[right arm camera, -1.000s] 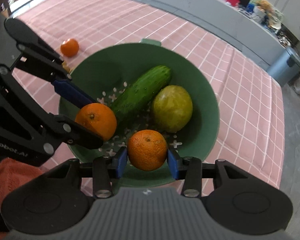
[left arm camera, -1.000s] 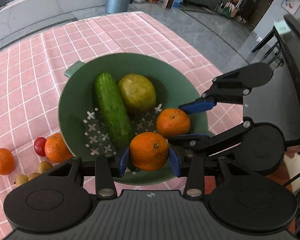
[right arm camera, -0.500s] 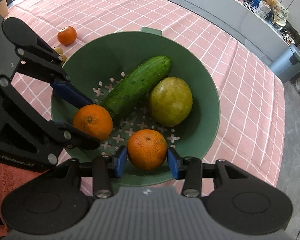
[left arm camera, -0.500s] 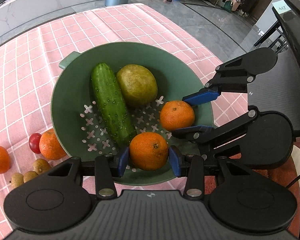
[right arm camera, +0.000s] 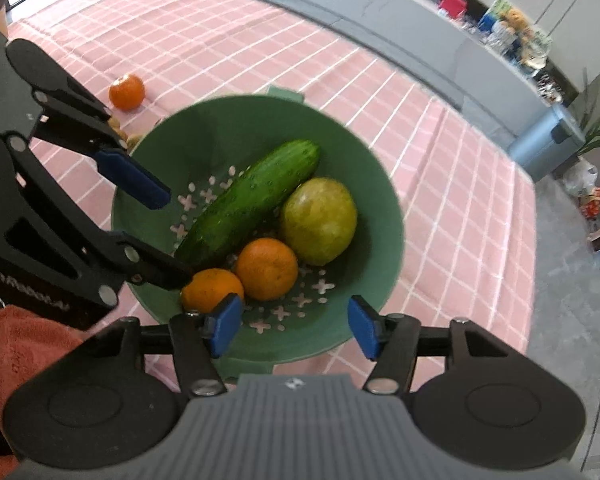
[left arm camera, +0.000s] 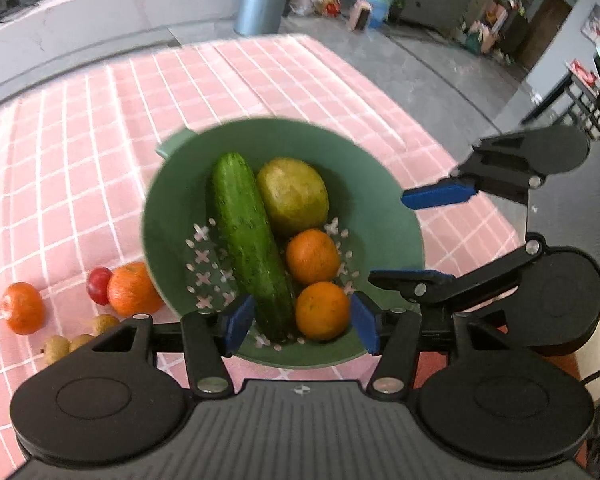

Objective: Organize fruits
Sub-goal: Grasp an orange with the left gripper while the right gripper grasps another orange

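Observation:
A green colander (left arm camera: 372,184) (right arm camera: 236,124) stands on the pink checked cloth. It holds a cucumber (left arm camera: 248,240) (right arm camera: 252,200), a yellow-green round fruit (left arm camera: 292,196) (right arm camera: 320,220) and two oranges (left arm camera: 312,256) (left arm camera: 322,310) (right arm camera: 266,268) (right arm camera: 210,288) lying side by side. My left gripper (left arm camera: 302,322) is open above the colander's near rim. My right gripper (right arm camera: 290,326) is open above its own near rim. Each gripper shows in the other's view, open.
Left of the colander on the cloth lie an orange (left arm camera: 132,290), a small red fruit (left arm camera: 99,285), another orange (left arm camera: 23,307) (right arm camera: 127,91) and a few small brown fruits (left arm camera: 72,342). The table edge and grey floor are on the right.
Both grippers have opened and let go of their oranges, which now lie in the colander. Both grippers have drawn back and up from the bowl.

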A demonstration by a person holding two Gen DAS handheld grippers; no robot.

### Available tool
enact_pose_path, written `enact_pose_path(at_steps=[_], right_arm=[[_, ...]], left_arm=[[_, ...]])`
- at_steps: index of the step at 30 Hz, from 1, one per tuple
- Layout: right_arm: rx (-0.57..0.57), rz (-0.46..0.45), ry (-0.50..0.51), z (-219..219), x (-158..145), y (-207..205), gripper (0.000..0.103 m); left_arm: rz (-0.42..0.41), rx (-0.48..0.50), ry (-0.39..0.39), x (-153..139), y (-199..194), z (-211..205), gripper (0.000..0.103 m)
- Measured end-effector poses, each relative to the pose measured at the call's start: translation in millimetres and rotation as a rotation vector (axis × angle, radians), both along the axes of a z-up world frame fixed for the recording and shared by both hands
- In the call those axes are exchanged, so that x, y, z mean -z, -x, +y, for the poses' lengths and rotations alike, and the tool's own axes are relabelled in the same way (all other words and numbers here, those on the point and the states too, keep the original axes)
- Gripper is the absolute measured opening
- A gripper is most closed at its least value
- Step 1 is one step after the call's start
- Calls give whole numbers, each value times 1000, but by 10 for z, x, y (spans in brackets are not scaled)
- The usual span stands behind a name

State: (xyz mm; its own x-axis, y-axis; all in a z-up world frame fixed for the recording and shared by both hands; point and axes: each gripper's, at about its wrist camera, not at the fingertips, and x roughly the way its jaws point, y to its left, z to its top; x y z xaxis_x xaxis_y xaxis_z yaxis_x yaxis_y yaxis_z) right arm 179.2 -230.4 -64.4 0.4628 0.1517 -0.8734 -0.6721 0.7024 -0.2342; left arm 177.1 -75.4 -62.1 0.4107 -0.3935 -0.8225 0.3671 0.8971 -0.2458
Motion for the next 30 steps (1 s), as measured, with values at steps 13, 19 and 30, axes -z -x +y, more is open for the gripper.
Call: enact_pose_path(at_steps=[13, 19, 30], right_arm=[[149, -167, -238, 62, -367, 378, 63], [169, -201, -355, 269, -319, 475, 63], [84, -180, -392, 777, -224, 368, 63]], left_arm=[[-247, -108, -76, -455, 321, 392, 65], [-283, -136, -75, -491, 371, 624, 65], [-261, -207, -18, -316, 381, 1158, 65]])
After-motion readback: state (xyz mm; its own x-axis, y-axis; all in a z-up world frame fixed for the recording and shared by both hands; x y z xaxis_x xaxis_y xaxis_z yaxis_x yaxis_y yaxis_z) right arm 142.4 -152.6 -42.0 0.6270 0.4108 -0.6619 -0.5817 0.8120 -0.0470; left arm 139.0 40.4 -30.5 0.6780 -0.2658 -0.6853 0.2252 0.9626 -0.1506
